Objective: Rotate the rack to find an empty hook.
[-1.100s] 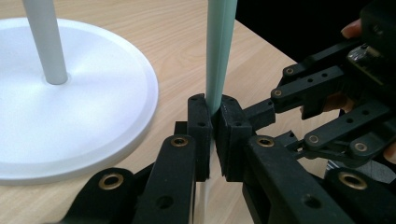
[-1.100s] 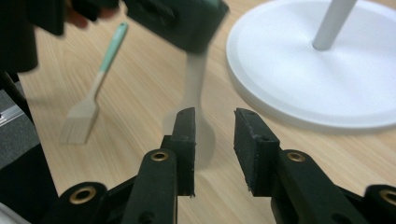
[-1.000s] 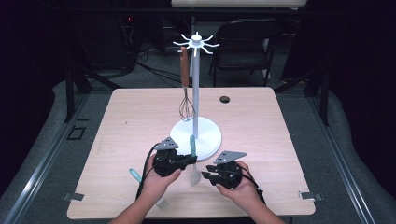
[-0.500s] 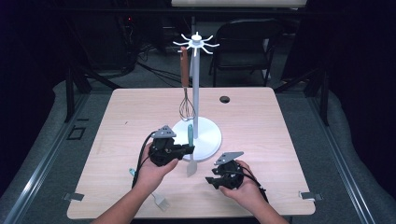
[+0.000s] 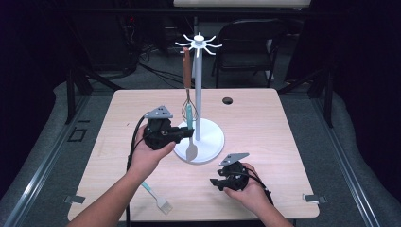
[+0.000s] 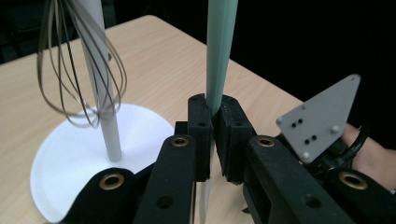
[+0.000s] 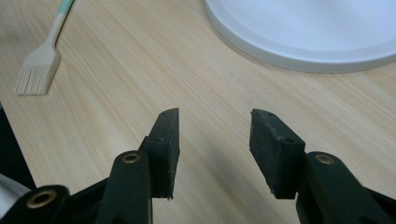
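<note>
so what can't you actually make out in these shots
- Spatula: in the left gripper view the left tool covers its lower handle, and the top edge cuts off the handle's end.
- Whisk: the handle is cut off by the top edge in the left gripper view.
- Brush: in the high view the person's left forearm hides its handle end.
- Round dark thing on the table: too small to identify.

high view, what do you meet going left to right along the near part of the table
pastry brush → left gripper holding the mint-handled spatula → white stand base → right gripper
</note>
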Demonstrator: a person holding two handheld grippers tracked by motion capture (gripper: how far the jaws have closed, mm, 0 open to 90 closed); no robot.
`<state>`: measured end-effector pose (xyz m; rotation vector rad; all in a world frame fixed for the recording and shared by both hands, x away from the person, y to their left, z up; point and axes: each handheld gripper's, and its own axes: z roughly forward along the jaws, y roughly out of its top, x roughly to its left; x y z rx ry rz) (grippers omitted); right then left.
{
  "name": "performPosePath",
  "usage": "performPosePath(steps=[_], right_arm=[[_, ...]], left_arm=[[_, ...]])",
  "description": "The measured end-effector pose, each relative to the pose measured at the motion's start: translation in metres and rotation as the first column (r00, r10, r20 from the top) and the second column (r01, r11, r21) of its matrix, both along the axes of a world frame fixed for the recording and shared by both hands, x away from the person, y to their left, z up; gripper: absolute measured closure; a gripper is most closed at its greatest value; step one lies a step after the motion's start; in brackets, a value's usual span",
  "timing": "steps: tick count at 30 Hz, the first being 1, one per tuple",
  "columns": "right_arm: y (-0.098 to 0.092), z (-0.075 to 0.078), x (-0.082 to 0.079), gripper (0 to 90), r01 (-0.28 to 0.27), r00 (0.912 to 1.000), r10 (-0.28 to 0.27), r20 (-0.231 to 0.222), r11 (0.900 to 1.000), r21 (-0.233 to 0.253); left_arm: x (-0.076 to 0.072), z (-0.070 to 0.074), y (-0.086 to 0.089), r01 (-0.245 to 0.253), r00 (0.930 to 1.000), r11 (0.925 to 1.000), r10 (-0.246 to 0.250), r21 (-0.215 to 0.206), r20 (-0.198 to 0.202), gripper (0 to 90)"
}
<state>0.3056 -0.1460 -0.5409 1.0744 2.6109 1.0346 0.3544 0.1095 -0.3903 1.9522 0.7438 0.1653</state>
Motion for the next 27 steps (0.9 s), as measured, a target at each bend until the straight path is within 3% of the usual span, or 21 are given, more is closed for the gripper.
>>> performPosePath(steps=[1,7,14,19,22,27], right_arm=[[0.000,0.000,0.000,53.1,0.001,1.0000,-0.001,0.000,1.000,0.001],[-0.003,-0.002,0.002,53.2,0.017,0.9998,-0.017,-0.005,1.000,0.014],[-0.003,-0.003,0.002,53.6,0.020,0.9998,-0.020,-0.002,1.000,-0.002],[-0.003,-0.004,0.002,53.5,0.021,0.9998,-0.021,0.000,1.000,-0.002],[-0.003,-0.005,0.002,53.6,0.021,0.9998,-0.021,-0.007,1.000,-0.005],[-0.003,-0.006,0.001,53.5,0.020,0.9998,-0.020,-0.003,1.000,-0.008]], left_arm=[[0.003,0.007,0.000,0.022,0.9998,0.9998,-0.022,-0.002,0.002,85.1],[0.012,0.043,-0.005,0.043,0.9985,0.9991,-0.042,-0.005,0.036,85.2],[0.028,0.078,-0.010,0.066,0.9968,0.9975,-0.064,-0.026,0.048,85.2],[0.038,0.093,-0.015,0.088,0.9955,0.9959,-0.087,-0.022,0.037,85.2],[0.045,0.098,-0.016,0.086,0.9961,0.9955,-0.085,-0.041,0.025,85.1],[0.056,0.096,-0.017,0.076,0.9971,0.9957,-0.076,-0.053,0.002,85.1]])
